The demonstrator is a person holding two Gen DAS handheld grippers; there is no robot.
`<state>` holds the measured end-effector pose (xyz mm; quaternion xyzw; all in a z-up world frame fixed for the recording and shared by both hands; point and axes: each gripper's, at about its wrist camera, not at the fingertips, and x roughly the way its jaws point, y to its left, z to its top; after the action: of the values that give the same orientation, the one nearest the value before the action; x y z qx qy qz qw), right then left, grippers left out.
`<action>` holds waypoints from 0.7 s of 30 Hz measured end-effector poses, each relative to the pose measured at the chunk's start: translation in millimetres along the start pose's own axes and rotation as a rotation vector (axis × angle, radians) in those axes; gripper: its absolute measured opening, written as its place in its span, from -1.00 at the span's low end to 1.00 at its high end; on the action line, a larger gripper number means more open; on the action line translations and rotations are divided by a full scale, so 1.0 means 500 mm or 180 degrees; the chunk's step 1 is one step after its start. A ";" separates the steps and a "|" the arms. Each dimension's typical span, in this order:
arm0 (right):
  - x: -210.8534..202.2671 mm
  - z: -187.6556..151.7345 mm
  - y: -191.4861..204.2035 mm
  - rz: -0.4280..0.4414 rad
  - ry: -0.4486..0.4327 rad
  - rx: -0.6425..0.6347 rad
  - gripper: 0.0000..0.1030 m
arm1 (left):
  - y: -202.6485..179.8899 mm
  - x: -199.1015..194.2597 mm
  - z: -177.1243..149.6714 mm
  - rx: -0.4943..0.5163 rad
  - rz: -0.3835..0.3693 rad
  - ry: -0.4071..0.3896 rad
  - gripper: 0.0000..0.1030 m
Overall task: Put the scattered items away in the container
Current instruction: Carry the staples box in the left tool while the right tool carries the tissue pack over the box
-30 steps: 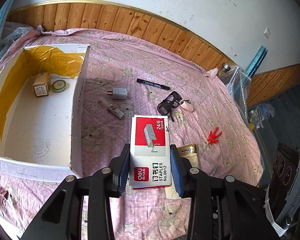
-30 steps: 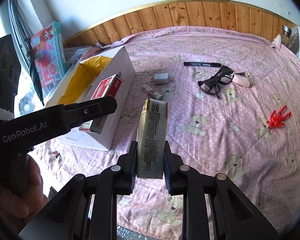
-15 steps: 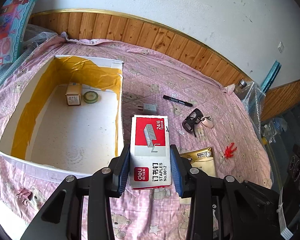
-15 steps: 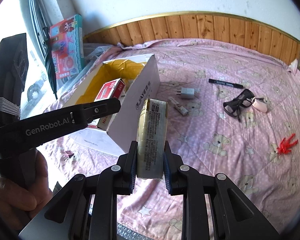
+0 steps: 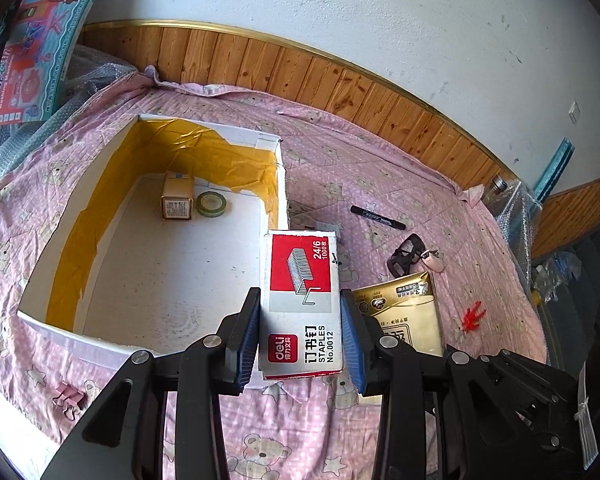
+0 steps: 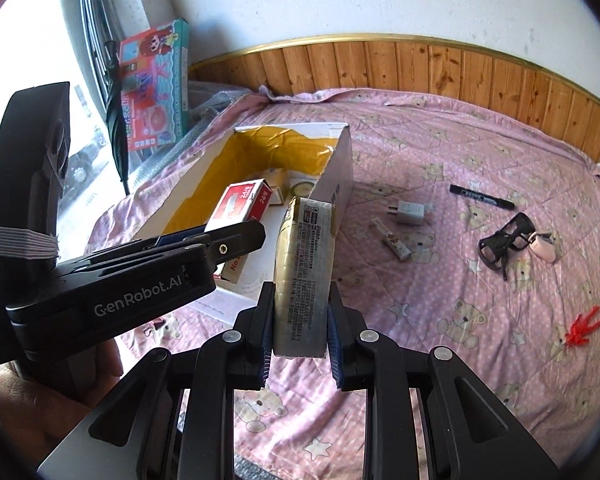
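Two already in: we count a small tan carton (image 5: 177, 201) and a roll of tape (image 5: 211, 203) lying on the floor of the white box (image 5: 52, 248), toward its far end, upper left of centre in the left wrist view.
In our left tongs: the left gripper (image 5: 300, 338) is clamped on the staples box (image 5: 302, 292), red-and-white, which hangs at the box's right wall in the middle of the frame; in the right wrist view it shows inside the box's outline, though whether it is over the floor or the rim we cannot tell for sure.
In our right tongs: the right gripper (image 6: 299, 340) is squeezed onto a gold packet (image 6: 304, 272), held on edge, low centre of its frame, near the box's right wall and not yet above the opening.
Left on the pink bedspread (image 6: 460, 320): a black marker (image 6: 482, 197), a white charger plug (image 6: 410, 213), a small tube (image 6: 391, 239), black glasses (image 6: 504, 242) with a pink thing (image 6: 542, 245) touching them, a red plastic piece (image 6: 582, 326) at the right edge, and a pink binder clip (image 5: 71, 394) at lower left of the left wrist view.
Progress, as we judge it: under halfway; two stowed, two in hand, seven or so to fetch.
Next, as we judge it: release both loads over the box floor.
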<state>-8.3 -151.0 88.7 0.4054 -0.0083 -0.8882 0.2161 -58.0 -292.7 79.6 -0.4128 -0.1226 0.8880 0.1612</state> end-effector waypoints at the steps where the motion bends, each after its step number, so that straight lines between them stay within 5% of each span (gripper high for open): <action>1: 0.004 0.005 0.002 0.0000 0.0005 -0.0012 -0.53 | 0.008 -0.001 0.003 -0.0035 0.0010 -0.0012 -0.25; 21: 0.056 0.085 0.046 0.0169 0.0016 -0.0224 -0.53 | 0.092 0.004 0.066 -0.0245 0.0315 -0.0148 -0.25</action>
<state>-46.6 -189.4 101.7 0.3995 0.0128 -0.8808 0.2537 -93.2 -336.9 83.2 -0.4034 -0.1398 0.8989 0.0982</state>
